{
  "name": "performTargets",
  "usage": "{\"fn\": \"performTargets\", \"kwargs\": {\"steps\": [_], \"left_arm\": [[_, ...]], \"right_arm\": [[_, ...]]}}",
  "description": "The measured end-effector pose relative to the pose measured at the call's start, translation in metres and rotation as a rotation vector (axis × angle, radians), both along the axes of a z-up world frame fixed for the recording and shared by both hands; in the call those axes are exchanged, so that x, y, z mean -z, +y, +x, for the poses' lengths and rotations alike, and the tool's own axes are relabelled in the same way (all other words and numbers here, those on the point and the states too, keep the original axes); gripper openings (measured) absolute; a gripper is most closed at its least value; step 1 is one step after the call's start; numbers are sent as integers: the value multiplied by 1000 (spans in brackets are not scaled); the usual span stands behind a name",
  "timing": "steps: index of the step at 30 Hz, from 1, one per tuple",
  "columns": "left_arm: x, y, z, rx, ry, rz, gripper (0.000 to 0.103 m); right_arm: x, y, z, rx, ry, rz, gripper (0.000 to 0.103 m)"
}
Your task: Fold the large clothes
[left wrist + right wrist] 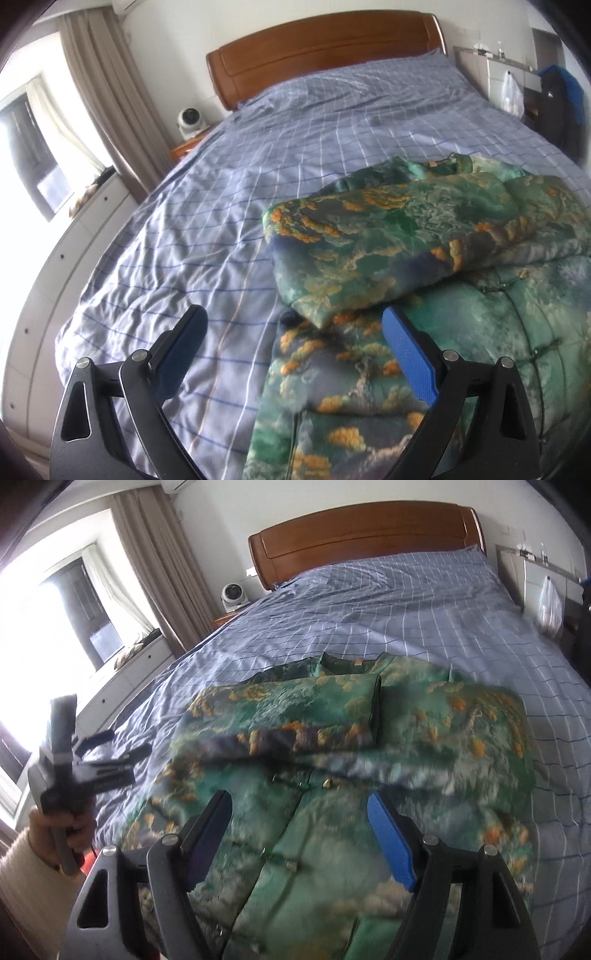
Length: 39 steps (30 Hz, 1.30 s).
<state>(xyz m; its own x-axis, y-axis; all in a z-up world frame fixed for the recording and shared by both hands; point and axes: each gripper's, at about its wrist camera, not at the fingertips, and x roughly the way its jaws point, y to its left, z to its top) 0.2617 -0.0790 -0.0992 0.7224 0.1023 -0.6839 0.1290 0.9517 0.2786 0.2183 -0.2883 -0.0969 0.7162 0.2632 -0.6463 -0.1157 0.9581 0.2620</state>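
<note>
A large green padded jacket (pixel 424 236) with orange and grey print lies on the bed, front up, both sleeves folded across its chest. It also shows in the right wrist view (pixel 369 746). My left gripper (pixel 295 328) is open and empty, above the jacket's lower left edge. My right gripper (pixel 299 812) is open and empty, above the jacket's lower middle near the buttons. The left gripper (pixel 107 755) shows at the left of the right wrist view, held in a hand above the bed.
The bed has a blue checked sheet (pixel 258 147) and a wooden headboard (pixel 325 40). A small white fan (pixel 190 120) stands on a nightstand at the left. Curtains (pixel 99 92) and a window are further left. A white bag (pixel 511 96) hangs at the right.
</note>
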Motion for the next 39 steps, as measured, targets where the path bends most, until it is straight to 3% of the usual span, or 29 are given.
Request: {"fn": "performTargets", "kwargs": {"steps": [16, 39], "left_arm": [[0, 2, -40, 4, -2, -21, 97], [11, -1, -46, 12, 26, -3, 97]], "right_arm": [[14, 15, -73, 4, -30, -82, 76], [41, -6, -96, 83, 22, -65, 76]]}}
